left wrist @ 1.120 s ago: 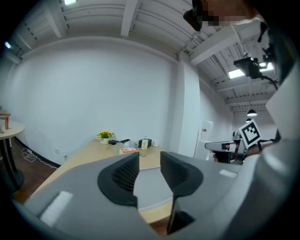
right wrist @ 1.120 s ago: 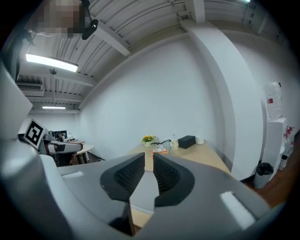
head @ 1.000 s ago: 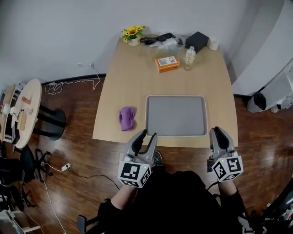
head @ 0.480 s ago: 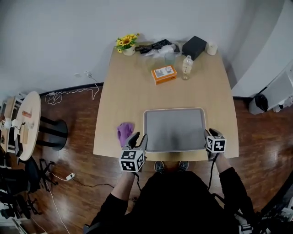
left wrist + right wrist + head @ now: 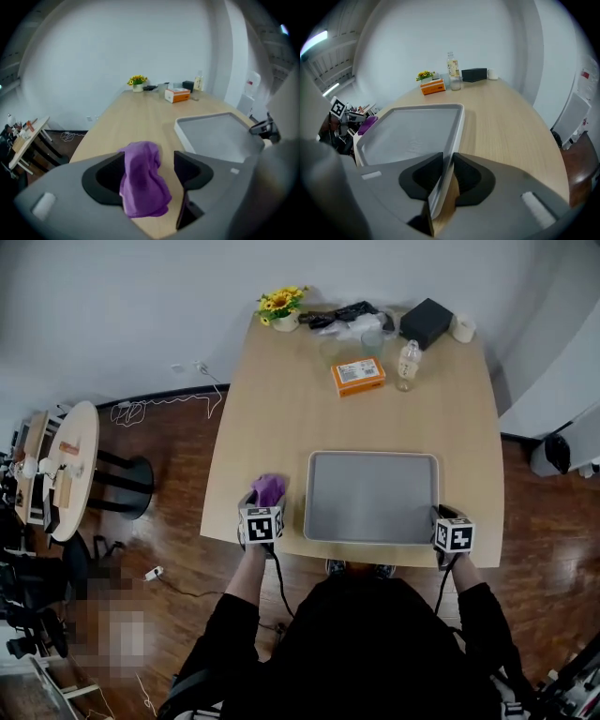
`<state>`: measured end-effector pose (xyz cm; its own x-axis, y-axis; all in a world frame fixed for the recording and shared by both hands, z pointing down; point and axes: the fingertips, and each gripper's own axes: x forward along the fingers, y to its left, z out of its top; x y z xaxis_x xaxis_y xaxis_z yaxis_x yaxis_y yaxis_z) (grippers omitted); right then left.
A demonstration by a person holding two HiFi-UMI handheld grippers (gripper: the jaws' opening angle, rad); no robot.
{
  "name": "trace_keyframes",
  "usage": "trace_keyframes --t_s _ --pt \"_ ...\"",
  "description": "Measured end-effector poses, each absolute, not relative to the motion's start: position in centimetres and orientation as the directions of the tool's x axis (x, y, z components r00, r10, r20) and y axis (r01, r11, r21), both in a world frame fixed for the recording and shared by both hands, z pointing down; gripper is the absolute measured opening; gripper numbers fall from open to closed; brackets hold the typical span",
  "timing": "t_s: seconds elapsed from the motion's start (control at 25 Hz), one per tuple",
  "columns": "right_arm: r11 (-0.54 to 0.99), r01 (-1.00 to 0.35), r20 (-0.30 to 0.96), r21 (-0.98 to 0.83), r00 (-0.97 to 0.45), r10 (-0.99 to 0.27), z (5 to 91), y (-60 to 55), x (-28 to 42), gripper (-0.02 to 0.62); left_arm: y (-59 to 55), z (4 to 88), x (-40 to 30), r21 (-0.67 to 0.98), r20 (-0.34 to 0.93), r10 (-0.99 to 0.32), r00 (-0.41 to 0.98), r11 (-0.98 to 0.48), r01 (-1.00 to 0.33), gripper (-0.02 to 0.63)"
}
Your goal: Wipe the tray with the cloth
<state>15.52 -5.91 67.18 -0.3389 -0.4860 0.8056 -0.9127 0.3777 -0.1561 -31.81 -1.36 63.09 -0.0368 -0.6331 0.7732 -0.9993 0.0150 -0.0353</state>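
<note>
both grippers are further fwd than a sec ago, off the near edge and onto the work. left gripper [image 5: 262,512] now sits at the purple cloth [image 5: 270,487], which was lying clear ahead of it before. its jaws are opening, w/ the cloth bunched between them: fabric touches one pad, small gap to the other, so no squeeze. cloth lies on the wooden table [image 5: 281,399] just left of the grey tray [image 5: 373,495], near the front edge, not touching the tray. right gripper [image 5: 448,521] is clamped on the tray rim at its near right corner, jaws tight either side of the thin edge. tray is flat on the table. orange box [image 5: 357,375], bottle [image 5: 407,365], flower pot [image 5: 283,307] and black box [image 5: 431,322] stand at the far end, well apart from the tray.
</note>
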Motion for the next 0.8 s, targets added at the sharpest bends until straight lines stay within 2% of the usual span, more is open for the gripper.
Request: trace_keyframes --t_s 0.12,0.16,0.2,0.24,0.28,0.52,0.64,0.8 --pt "0.378 -0.911 0.808 -0.165 -0.344 -0.478 67.2 -5.8 15.3 0.075 -1.5 66.1 -34.2 -0.105 0.825 -0.558 -0.093 0.012 -0.994 0.311" --pt "0.377 -0.911 0.807 -0.168 -0.347 -0.479 67.2 -5.8 15.3 0.077 -1.6 66.7 -34.7 -0.119 0.834 -0.542 -0.105 0.009 -0.993 0.284" --pt "0.376 -0.911 0.805 -0.169 -0.348 -0.481 67.2 -5.8 15.3 0.077 -1.8 67.2 -34.9 -0.124 0.840 -0.531 -0.108 0.005 -0.992 0.197" --pt "0.374 -0.912 0.803 -0.169 -0.347 -0.485 67.1 -5.9 15.2 0.077 -2.0 67.5 -34.9 -0.121 0.845 -0.525 -0.102 -0.002 -0.993 0.145" --pt "0.372 -0.913 0.801 -0.167 -0.346 -0.488 67.1 -6.0 15.2 0.077 -2.0 68.0 -34.9 -0.116 0.850 -0.518 -0.094 -0.011 -0.993 0.129" --pt "0.357 -0.917 0.794 -0.179 -0.349 -0.498 67.5 -6.0 15.4 0.078 -1.8 68.4 -34.3 -0.094 0.882 -0.468 -0.049 -0.072 -0.993 0.077" --pt "0.348 -0.918 0.788 -0.189 -0.354 -0.504 67.4 -5.8 15.3 0.078 -3.1 64.5 -31.8 0.013 0.835 -0.547 0.057 -0.084 -0.996 0.072" --pt "0.324 -0.924 0.779 -0.201 -0.351 -0.519 67.4 -5.9 15.5 0.078 -6.3 59.5 -26.0 0.049 0.757 -0.624 0.193 -0.241 -0.969 0.078"
